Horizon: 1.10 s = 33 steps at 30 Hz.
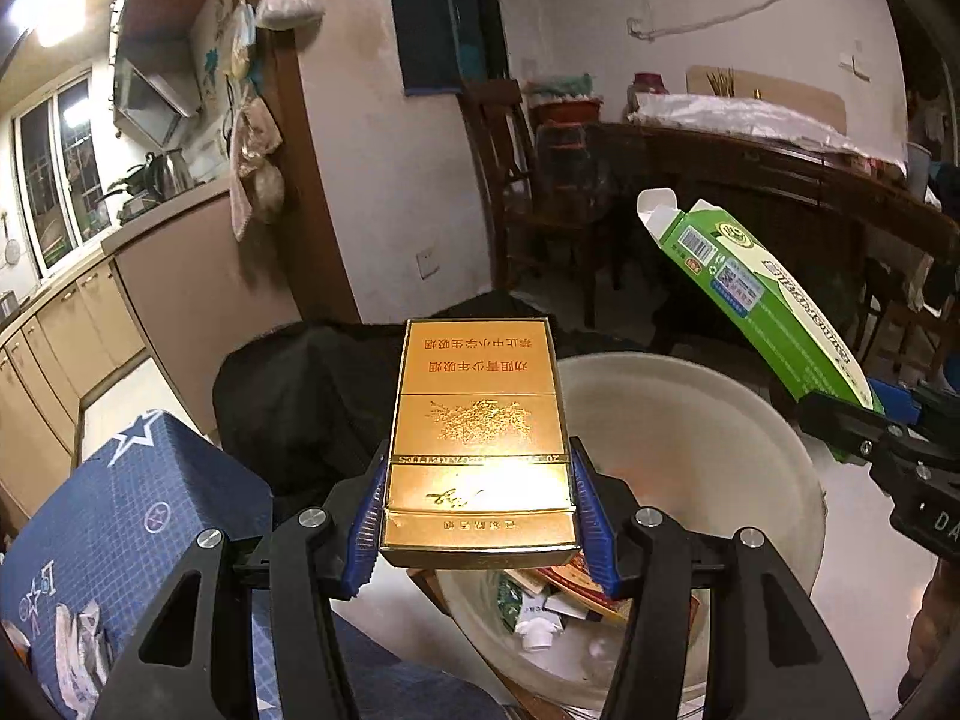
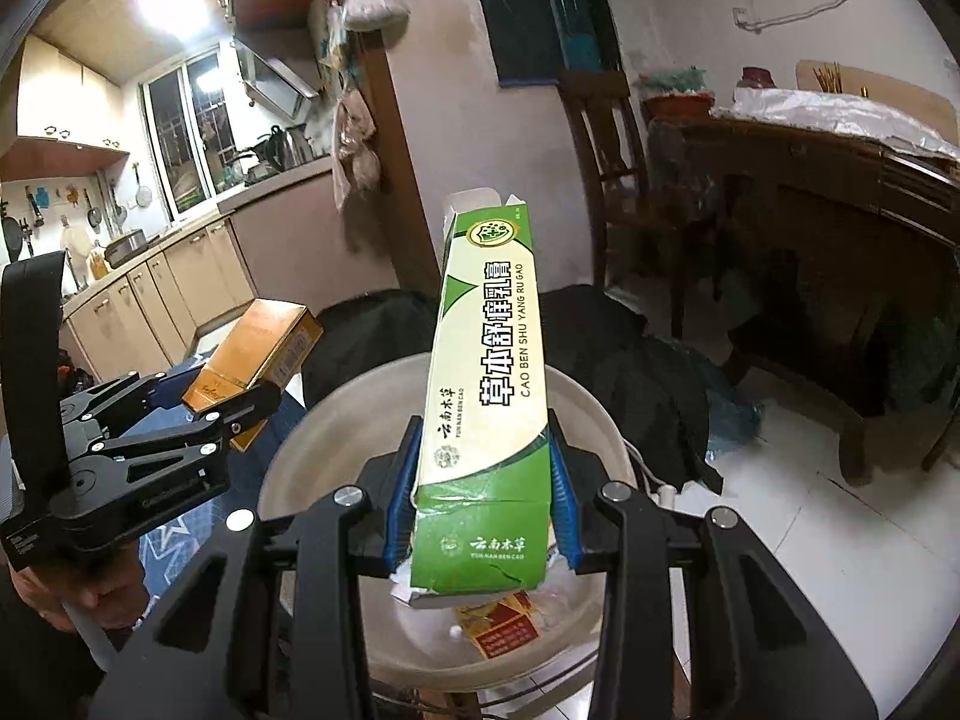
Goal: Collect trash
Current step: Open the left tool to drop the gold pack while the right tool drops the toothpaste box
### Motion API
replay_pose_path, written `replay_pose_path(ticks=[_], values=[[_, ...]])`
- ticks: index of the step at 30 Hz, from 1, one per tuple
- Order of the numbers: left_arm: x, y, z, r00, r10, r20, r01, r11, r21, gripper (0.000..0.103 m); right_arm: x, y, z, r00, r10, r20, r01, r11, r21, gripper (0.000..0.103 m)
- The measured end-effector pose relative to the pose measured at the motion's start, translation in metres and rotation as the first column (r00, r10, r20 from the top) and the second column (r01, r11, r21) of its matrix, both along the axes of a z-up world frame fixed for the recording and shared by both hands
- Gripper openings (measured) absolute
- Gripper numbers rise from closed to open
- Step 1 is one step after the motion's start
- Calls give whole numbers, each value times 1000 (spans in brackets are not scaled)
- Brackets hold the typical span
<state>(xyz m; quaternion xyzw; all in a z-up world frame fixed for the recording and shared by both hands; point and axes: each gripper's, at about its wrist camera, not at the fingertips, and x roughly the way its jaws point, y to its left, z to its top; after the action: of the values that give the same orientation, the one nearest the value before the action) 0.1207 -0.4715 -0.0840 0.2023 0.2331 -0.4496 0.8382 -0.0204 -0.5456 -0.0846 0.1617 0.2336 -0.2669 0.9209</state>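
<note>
My left gripper (image 1: 480,516) is shut on a gold cigarette pack (image 1: 477,438), blue pads pressing on both of its sides. The pack hangs over the near rim of a white round bin (image 1: 690,414) that has packets and wrappers at its bottom. My right gripper (image 2: 483,498) is shut on a long green and white carton (image 2: 489,372) with an open top flap, held above the same white bin (image 2: 318,456). In the left wrist view the green carton (image 1: 762,294) and the right gripper's body show at the right edge. In the right wrist view the gold pack (image 2: 255,354) and the left gripper's body show at the left.
A blue star-patterned box (image 1: 126,516) with crumpled wrappers sits at lower left. A dark bag (image 1: 300,396) lies behind the bin. A wooden chair (image 1: 510,168) and a dark wooden table (image 1: 750,180) stand beyond, kitchen cabinets (image 1: 66,330) to the left, white tiled floor (image 2: 828,480) to the right.
</note>
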Motion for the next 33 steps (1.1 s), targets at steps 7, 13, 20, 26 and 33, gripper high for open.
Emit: replay_pose_path(ticks=[7, 13, 20, 26, 33], values=[[-1, -13, -16, 1000, -6, -21, 7, 999, 35, 56, -4, -10, -12, 1000, 1, -16, -1, 1000, 22, 35], [-6, -20, -24, 1000, -16, -24, 17, 999, 51, 56, -5, -13, -14, 1000, 9, -19, -9, 999, 32, 35], [-9, -24, -28, 999, -25, -28, 26, 998, 65, 56, -3, -13, -14, 1000, 7, -23, -6, 999, 39, 35], [-13, -26, -28, 999, -33, -20, 34, 997, 72, 56, -2, -12, -16, 999, 11, -31, -9, 999, 44, 36], [-12, -25, -29, 999, -33, -24, 35, 996, 77, 56, 0, -11, -17, 999, 11, -37, -10, 999, 45, 36]])
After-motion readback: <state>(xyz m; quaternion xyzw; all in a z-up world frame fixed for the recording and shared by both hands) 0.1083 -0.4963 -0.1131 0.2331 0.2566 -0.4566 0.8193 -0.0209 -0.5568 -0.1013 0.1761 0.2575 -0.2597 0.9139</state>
